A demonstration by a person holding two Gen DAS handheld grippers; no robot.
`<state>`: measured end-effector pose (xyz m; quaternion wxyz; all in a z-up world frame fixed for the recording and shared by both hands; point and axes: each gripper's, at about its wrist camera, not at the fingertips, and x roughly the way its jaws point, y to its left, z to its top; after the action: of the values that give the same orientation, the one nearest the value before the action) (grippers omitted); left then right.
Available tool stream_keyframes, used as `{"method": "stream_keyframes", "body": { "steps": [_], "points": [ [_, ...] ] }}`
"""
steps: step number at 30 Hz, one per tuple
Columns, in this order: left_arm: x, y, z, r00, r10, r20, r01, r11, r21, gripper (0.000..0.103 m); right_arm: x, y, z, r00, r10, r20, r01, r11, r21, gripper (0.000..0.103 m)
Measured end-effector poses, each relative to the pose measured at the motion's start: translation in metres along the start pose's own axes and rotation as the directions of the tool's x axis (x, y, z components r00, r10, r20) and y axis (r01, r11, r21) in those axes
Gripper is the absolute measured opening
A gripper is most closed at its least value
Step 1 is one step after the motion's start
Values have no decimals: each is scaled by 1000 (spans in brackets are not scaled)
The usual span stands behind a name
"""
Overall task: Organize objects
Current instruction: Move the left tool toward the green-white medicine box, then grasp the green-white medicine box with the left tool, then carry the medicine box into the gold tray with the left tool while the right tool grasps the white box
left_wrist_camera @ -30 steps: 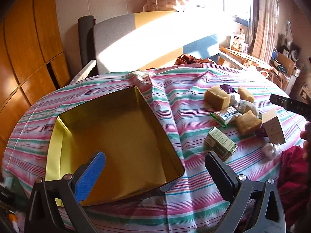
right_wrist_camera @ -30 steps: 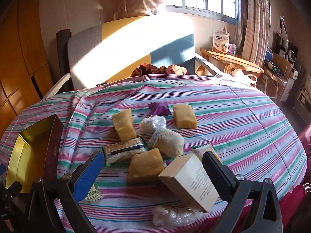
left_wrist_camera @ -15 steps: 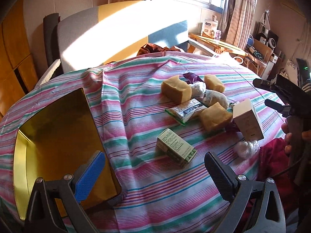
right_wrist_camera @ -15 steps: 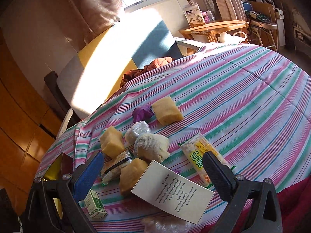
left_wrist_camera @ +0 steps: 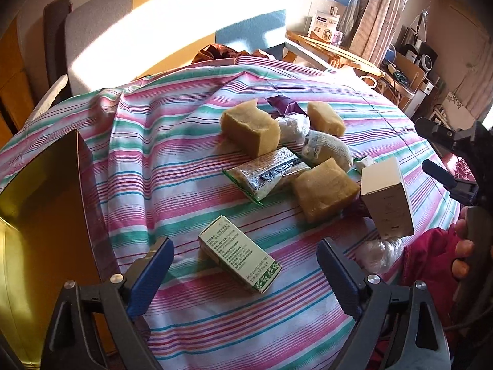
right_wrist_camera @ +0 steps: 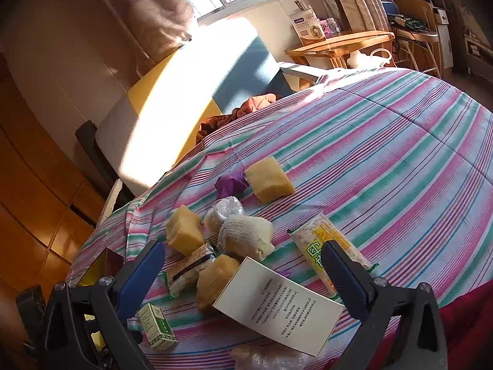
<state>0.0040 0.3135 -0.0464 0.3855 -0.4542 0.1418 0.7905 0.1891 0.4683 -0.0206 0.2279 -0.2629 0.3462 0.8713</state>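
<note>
My left gripper (left_wrist_camera: 246,265) is open and empty, its jaws on either side of a green-and-white box (left_wrist_camera: 239,253) lying on the striped cloth. An open gold tin (left_wrist_camera: 37,215) sits at the left. My right gripper (right_wrist_camera: 243,269) is open and empty, just above a white box (right_wrist_camera: 279,302) and a yellow-tan block (right_wrist_camera: 215,279). It also shows at the right edge of the left wrist view (left_wrist_camera: 446,157). More tan blocks (left_wrist_camera: 249,128), a snack packet (left_wrist_camera: 268,174), a mesh-wrapped lump (left_wrist_camera: 326,151) and a purple wrapper (left_wrist_camera: 285,104) lie clustered mid-table.
A yellow rice-cracker packet (right_wrist_camera: 326,252) lies right of the pile. A clear-wrapped ball (left_wrist_camera: 379,252) sits near the table's front edge beside red cloth (left_wrist_camera: 431,262). A grey, yellow and blue sofa (left_wrist_camera: 172,27) stands behind the table, a wooden side table (right_wrist_camera: 339,43) at right.
My left gripper swung right from over the gold tin to the green-and-white box. My right gripper tilted and moved closer over the white box.
</note>
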Motion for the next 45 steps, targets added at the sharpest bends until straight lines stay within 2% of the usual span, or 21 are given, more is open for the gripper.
{"method": "stream_keyframes", "body": {
  "steps": [4,11,13,14,16,17,18,21,28,31,34,36,39,42,45],
  "points": [
    [8,2,2,1000,12,-20,-13,1000,-21,90,-1,-3,1,1000,17,2,-17,1000,16,103],
    [30,-1,-4,993,84,-81,-86,996,-28,90,-3,-6,1,1000,25,16,-26,999,38,103],
    [38,-2,-6,992,86,-97,-90,995,-34,87,-5,-10,2,999,24,27,-25,998,63,103],
    [42,-4,-7,990,90,-106,-94,995,-33,81,-6,-14,2,999,26,29,-28,997,77,103],
    [49,-6,-8,990,77,-120,-81,996,-34,55,-6,-19,3,999,30,30,-33,994,104,103],
    [53,-6,-10,991,59,-122,-63,997,-34,47,-6,-20,4,999,31,28,-34,993,113,103],
    [57,-6,-11,990,48,-129,-53,998,-33,33,-5,-21,4,999,31,25,-34,992,120,103],
    [56,-5,-15,995,41,-93,-43,999,-20,31,-2,-21,4,1000,26,11,-28,992,120,103],
    [44,0,-20,997,34,-65,-34,999,10,30,8,-13,1,999,-7,-46,10,997,71,103],
    [31,5,-22,999,12,-53,-12,1000,3,30,20,-4,2,990,-30,-137,29,1000,-4,103],
    [12,9,-25,1000,-10,-23,10,1000,9,30,25,14,7,977,-54,-209,21,987,-157,103],
    [0,14,-28,1000,-25,-8,25,1000,0,30,25,29,7,965,-92,-244,13,952,-305,103],
    [-15,20,-33,999,-44,13,45,999,-20,30,29,45,-2,942,-175,-288,15,875,-484,103],
    [-28,27,-39,998,-56,30,58,998,-37,30,38,44,-14,909,-239,-342,4,825,-565,103],
    [-41,36,-41,997,-59,49,61,997,-44,30,48,41,-20,889,-301,-345,36,798,-602,103]
  ]
}}
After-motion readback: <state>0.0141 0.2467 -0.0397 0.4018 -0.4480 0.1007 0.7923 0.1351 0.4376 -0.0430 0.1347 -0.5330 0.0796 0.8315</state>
